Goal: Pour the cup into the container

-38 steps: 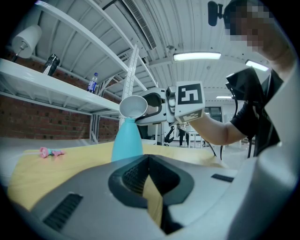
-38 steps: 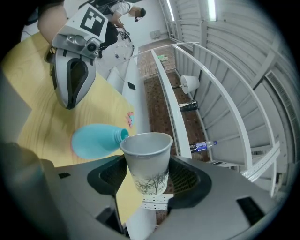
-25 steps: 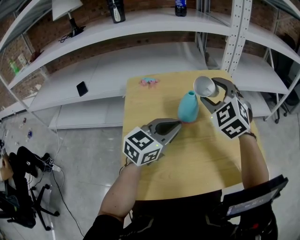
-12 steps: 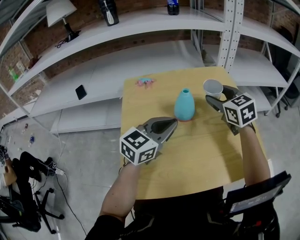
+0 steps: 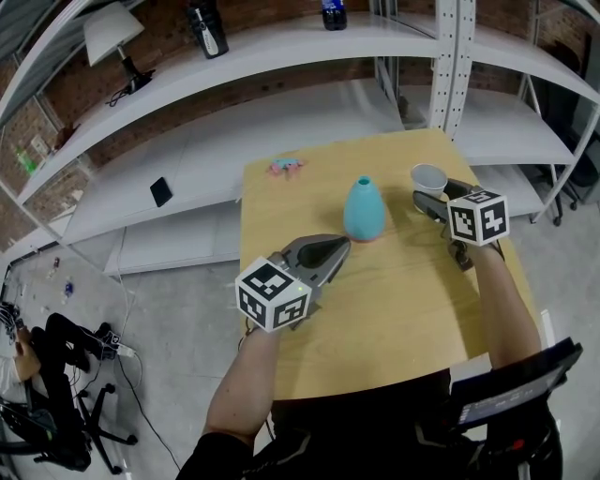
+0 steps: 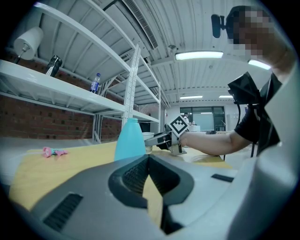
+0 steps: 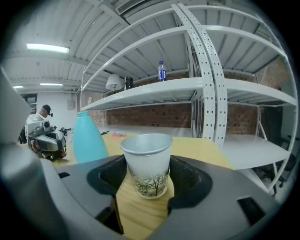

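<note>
A white paper cup (image 5: 429,177) with a grass print stands upright on the wooden table (image 5: 375,319), right of a teal narrow-necked vase (image 5: 364,208). My right gripper (image 5: 427,194) is shut on the cup (image 7: 146,150), a jaw against each side, with the cup's base at table level. What is inside the cup is hidden. In the right gripper view the vase (image 7: 88,138) stands to the left. My left gripper (image 5: 339,247) hovers just short of the vase's near left side, jaws shut and empty, and its own view shows the vase (image 6: 130,139) just ahead.
A small pink object (image 5: 285,166) lies near the table's far edge. White shelving behind holds a phone (image 5: 161,192), a lamp (image 5: 108,37) and two bottles (image 5: 333,13). A perforated shelf post (image 5: 450,56) rises behind the table's right corner.
The right gripper carried the cup from tilted above the vase's mouth rightward and down, turning it upright onto the table. The left gripper stayed put.
</note>
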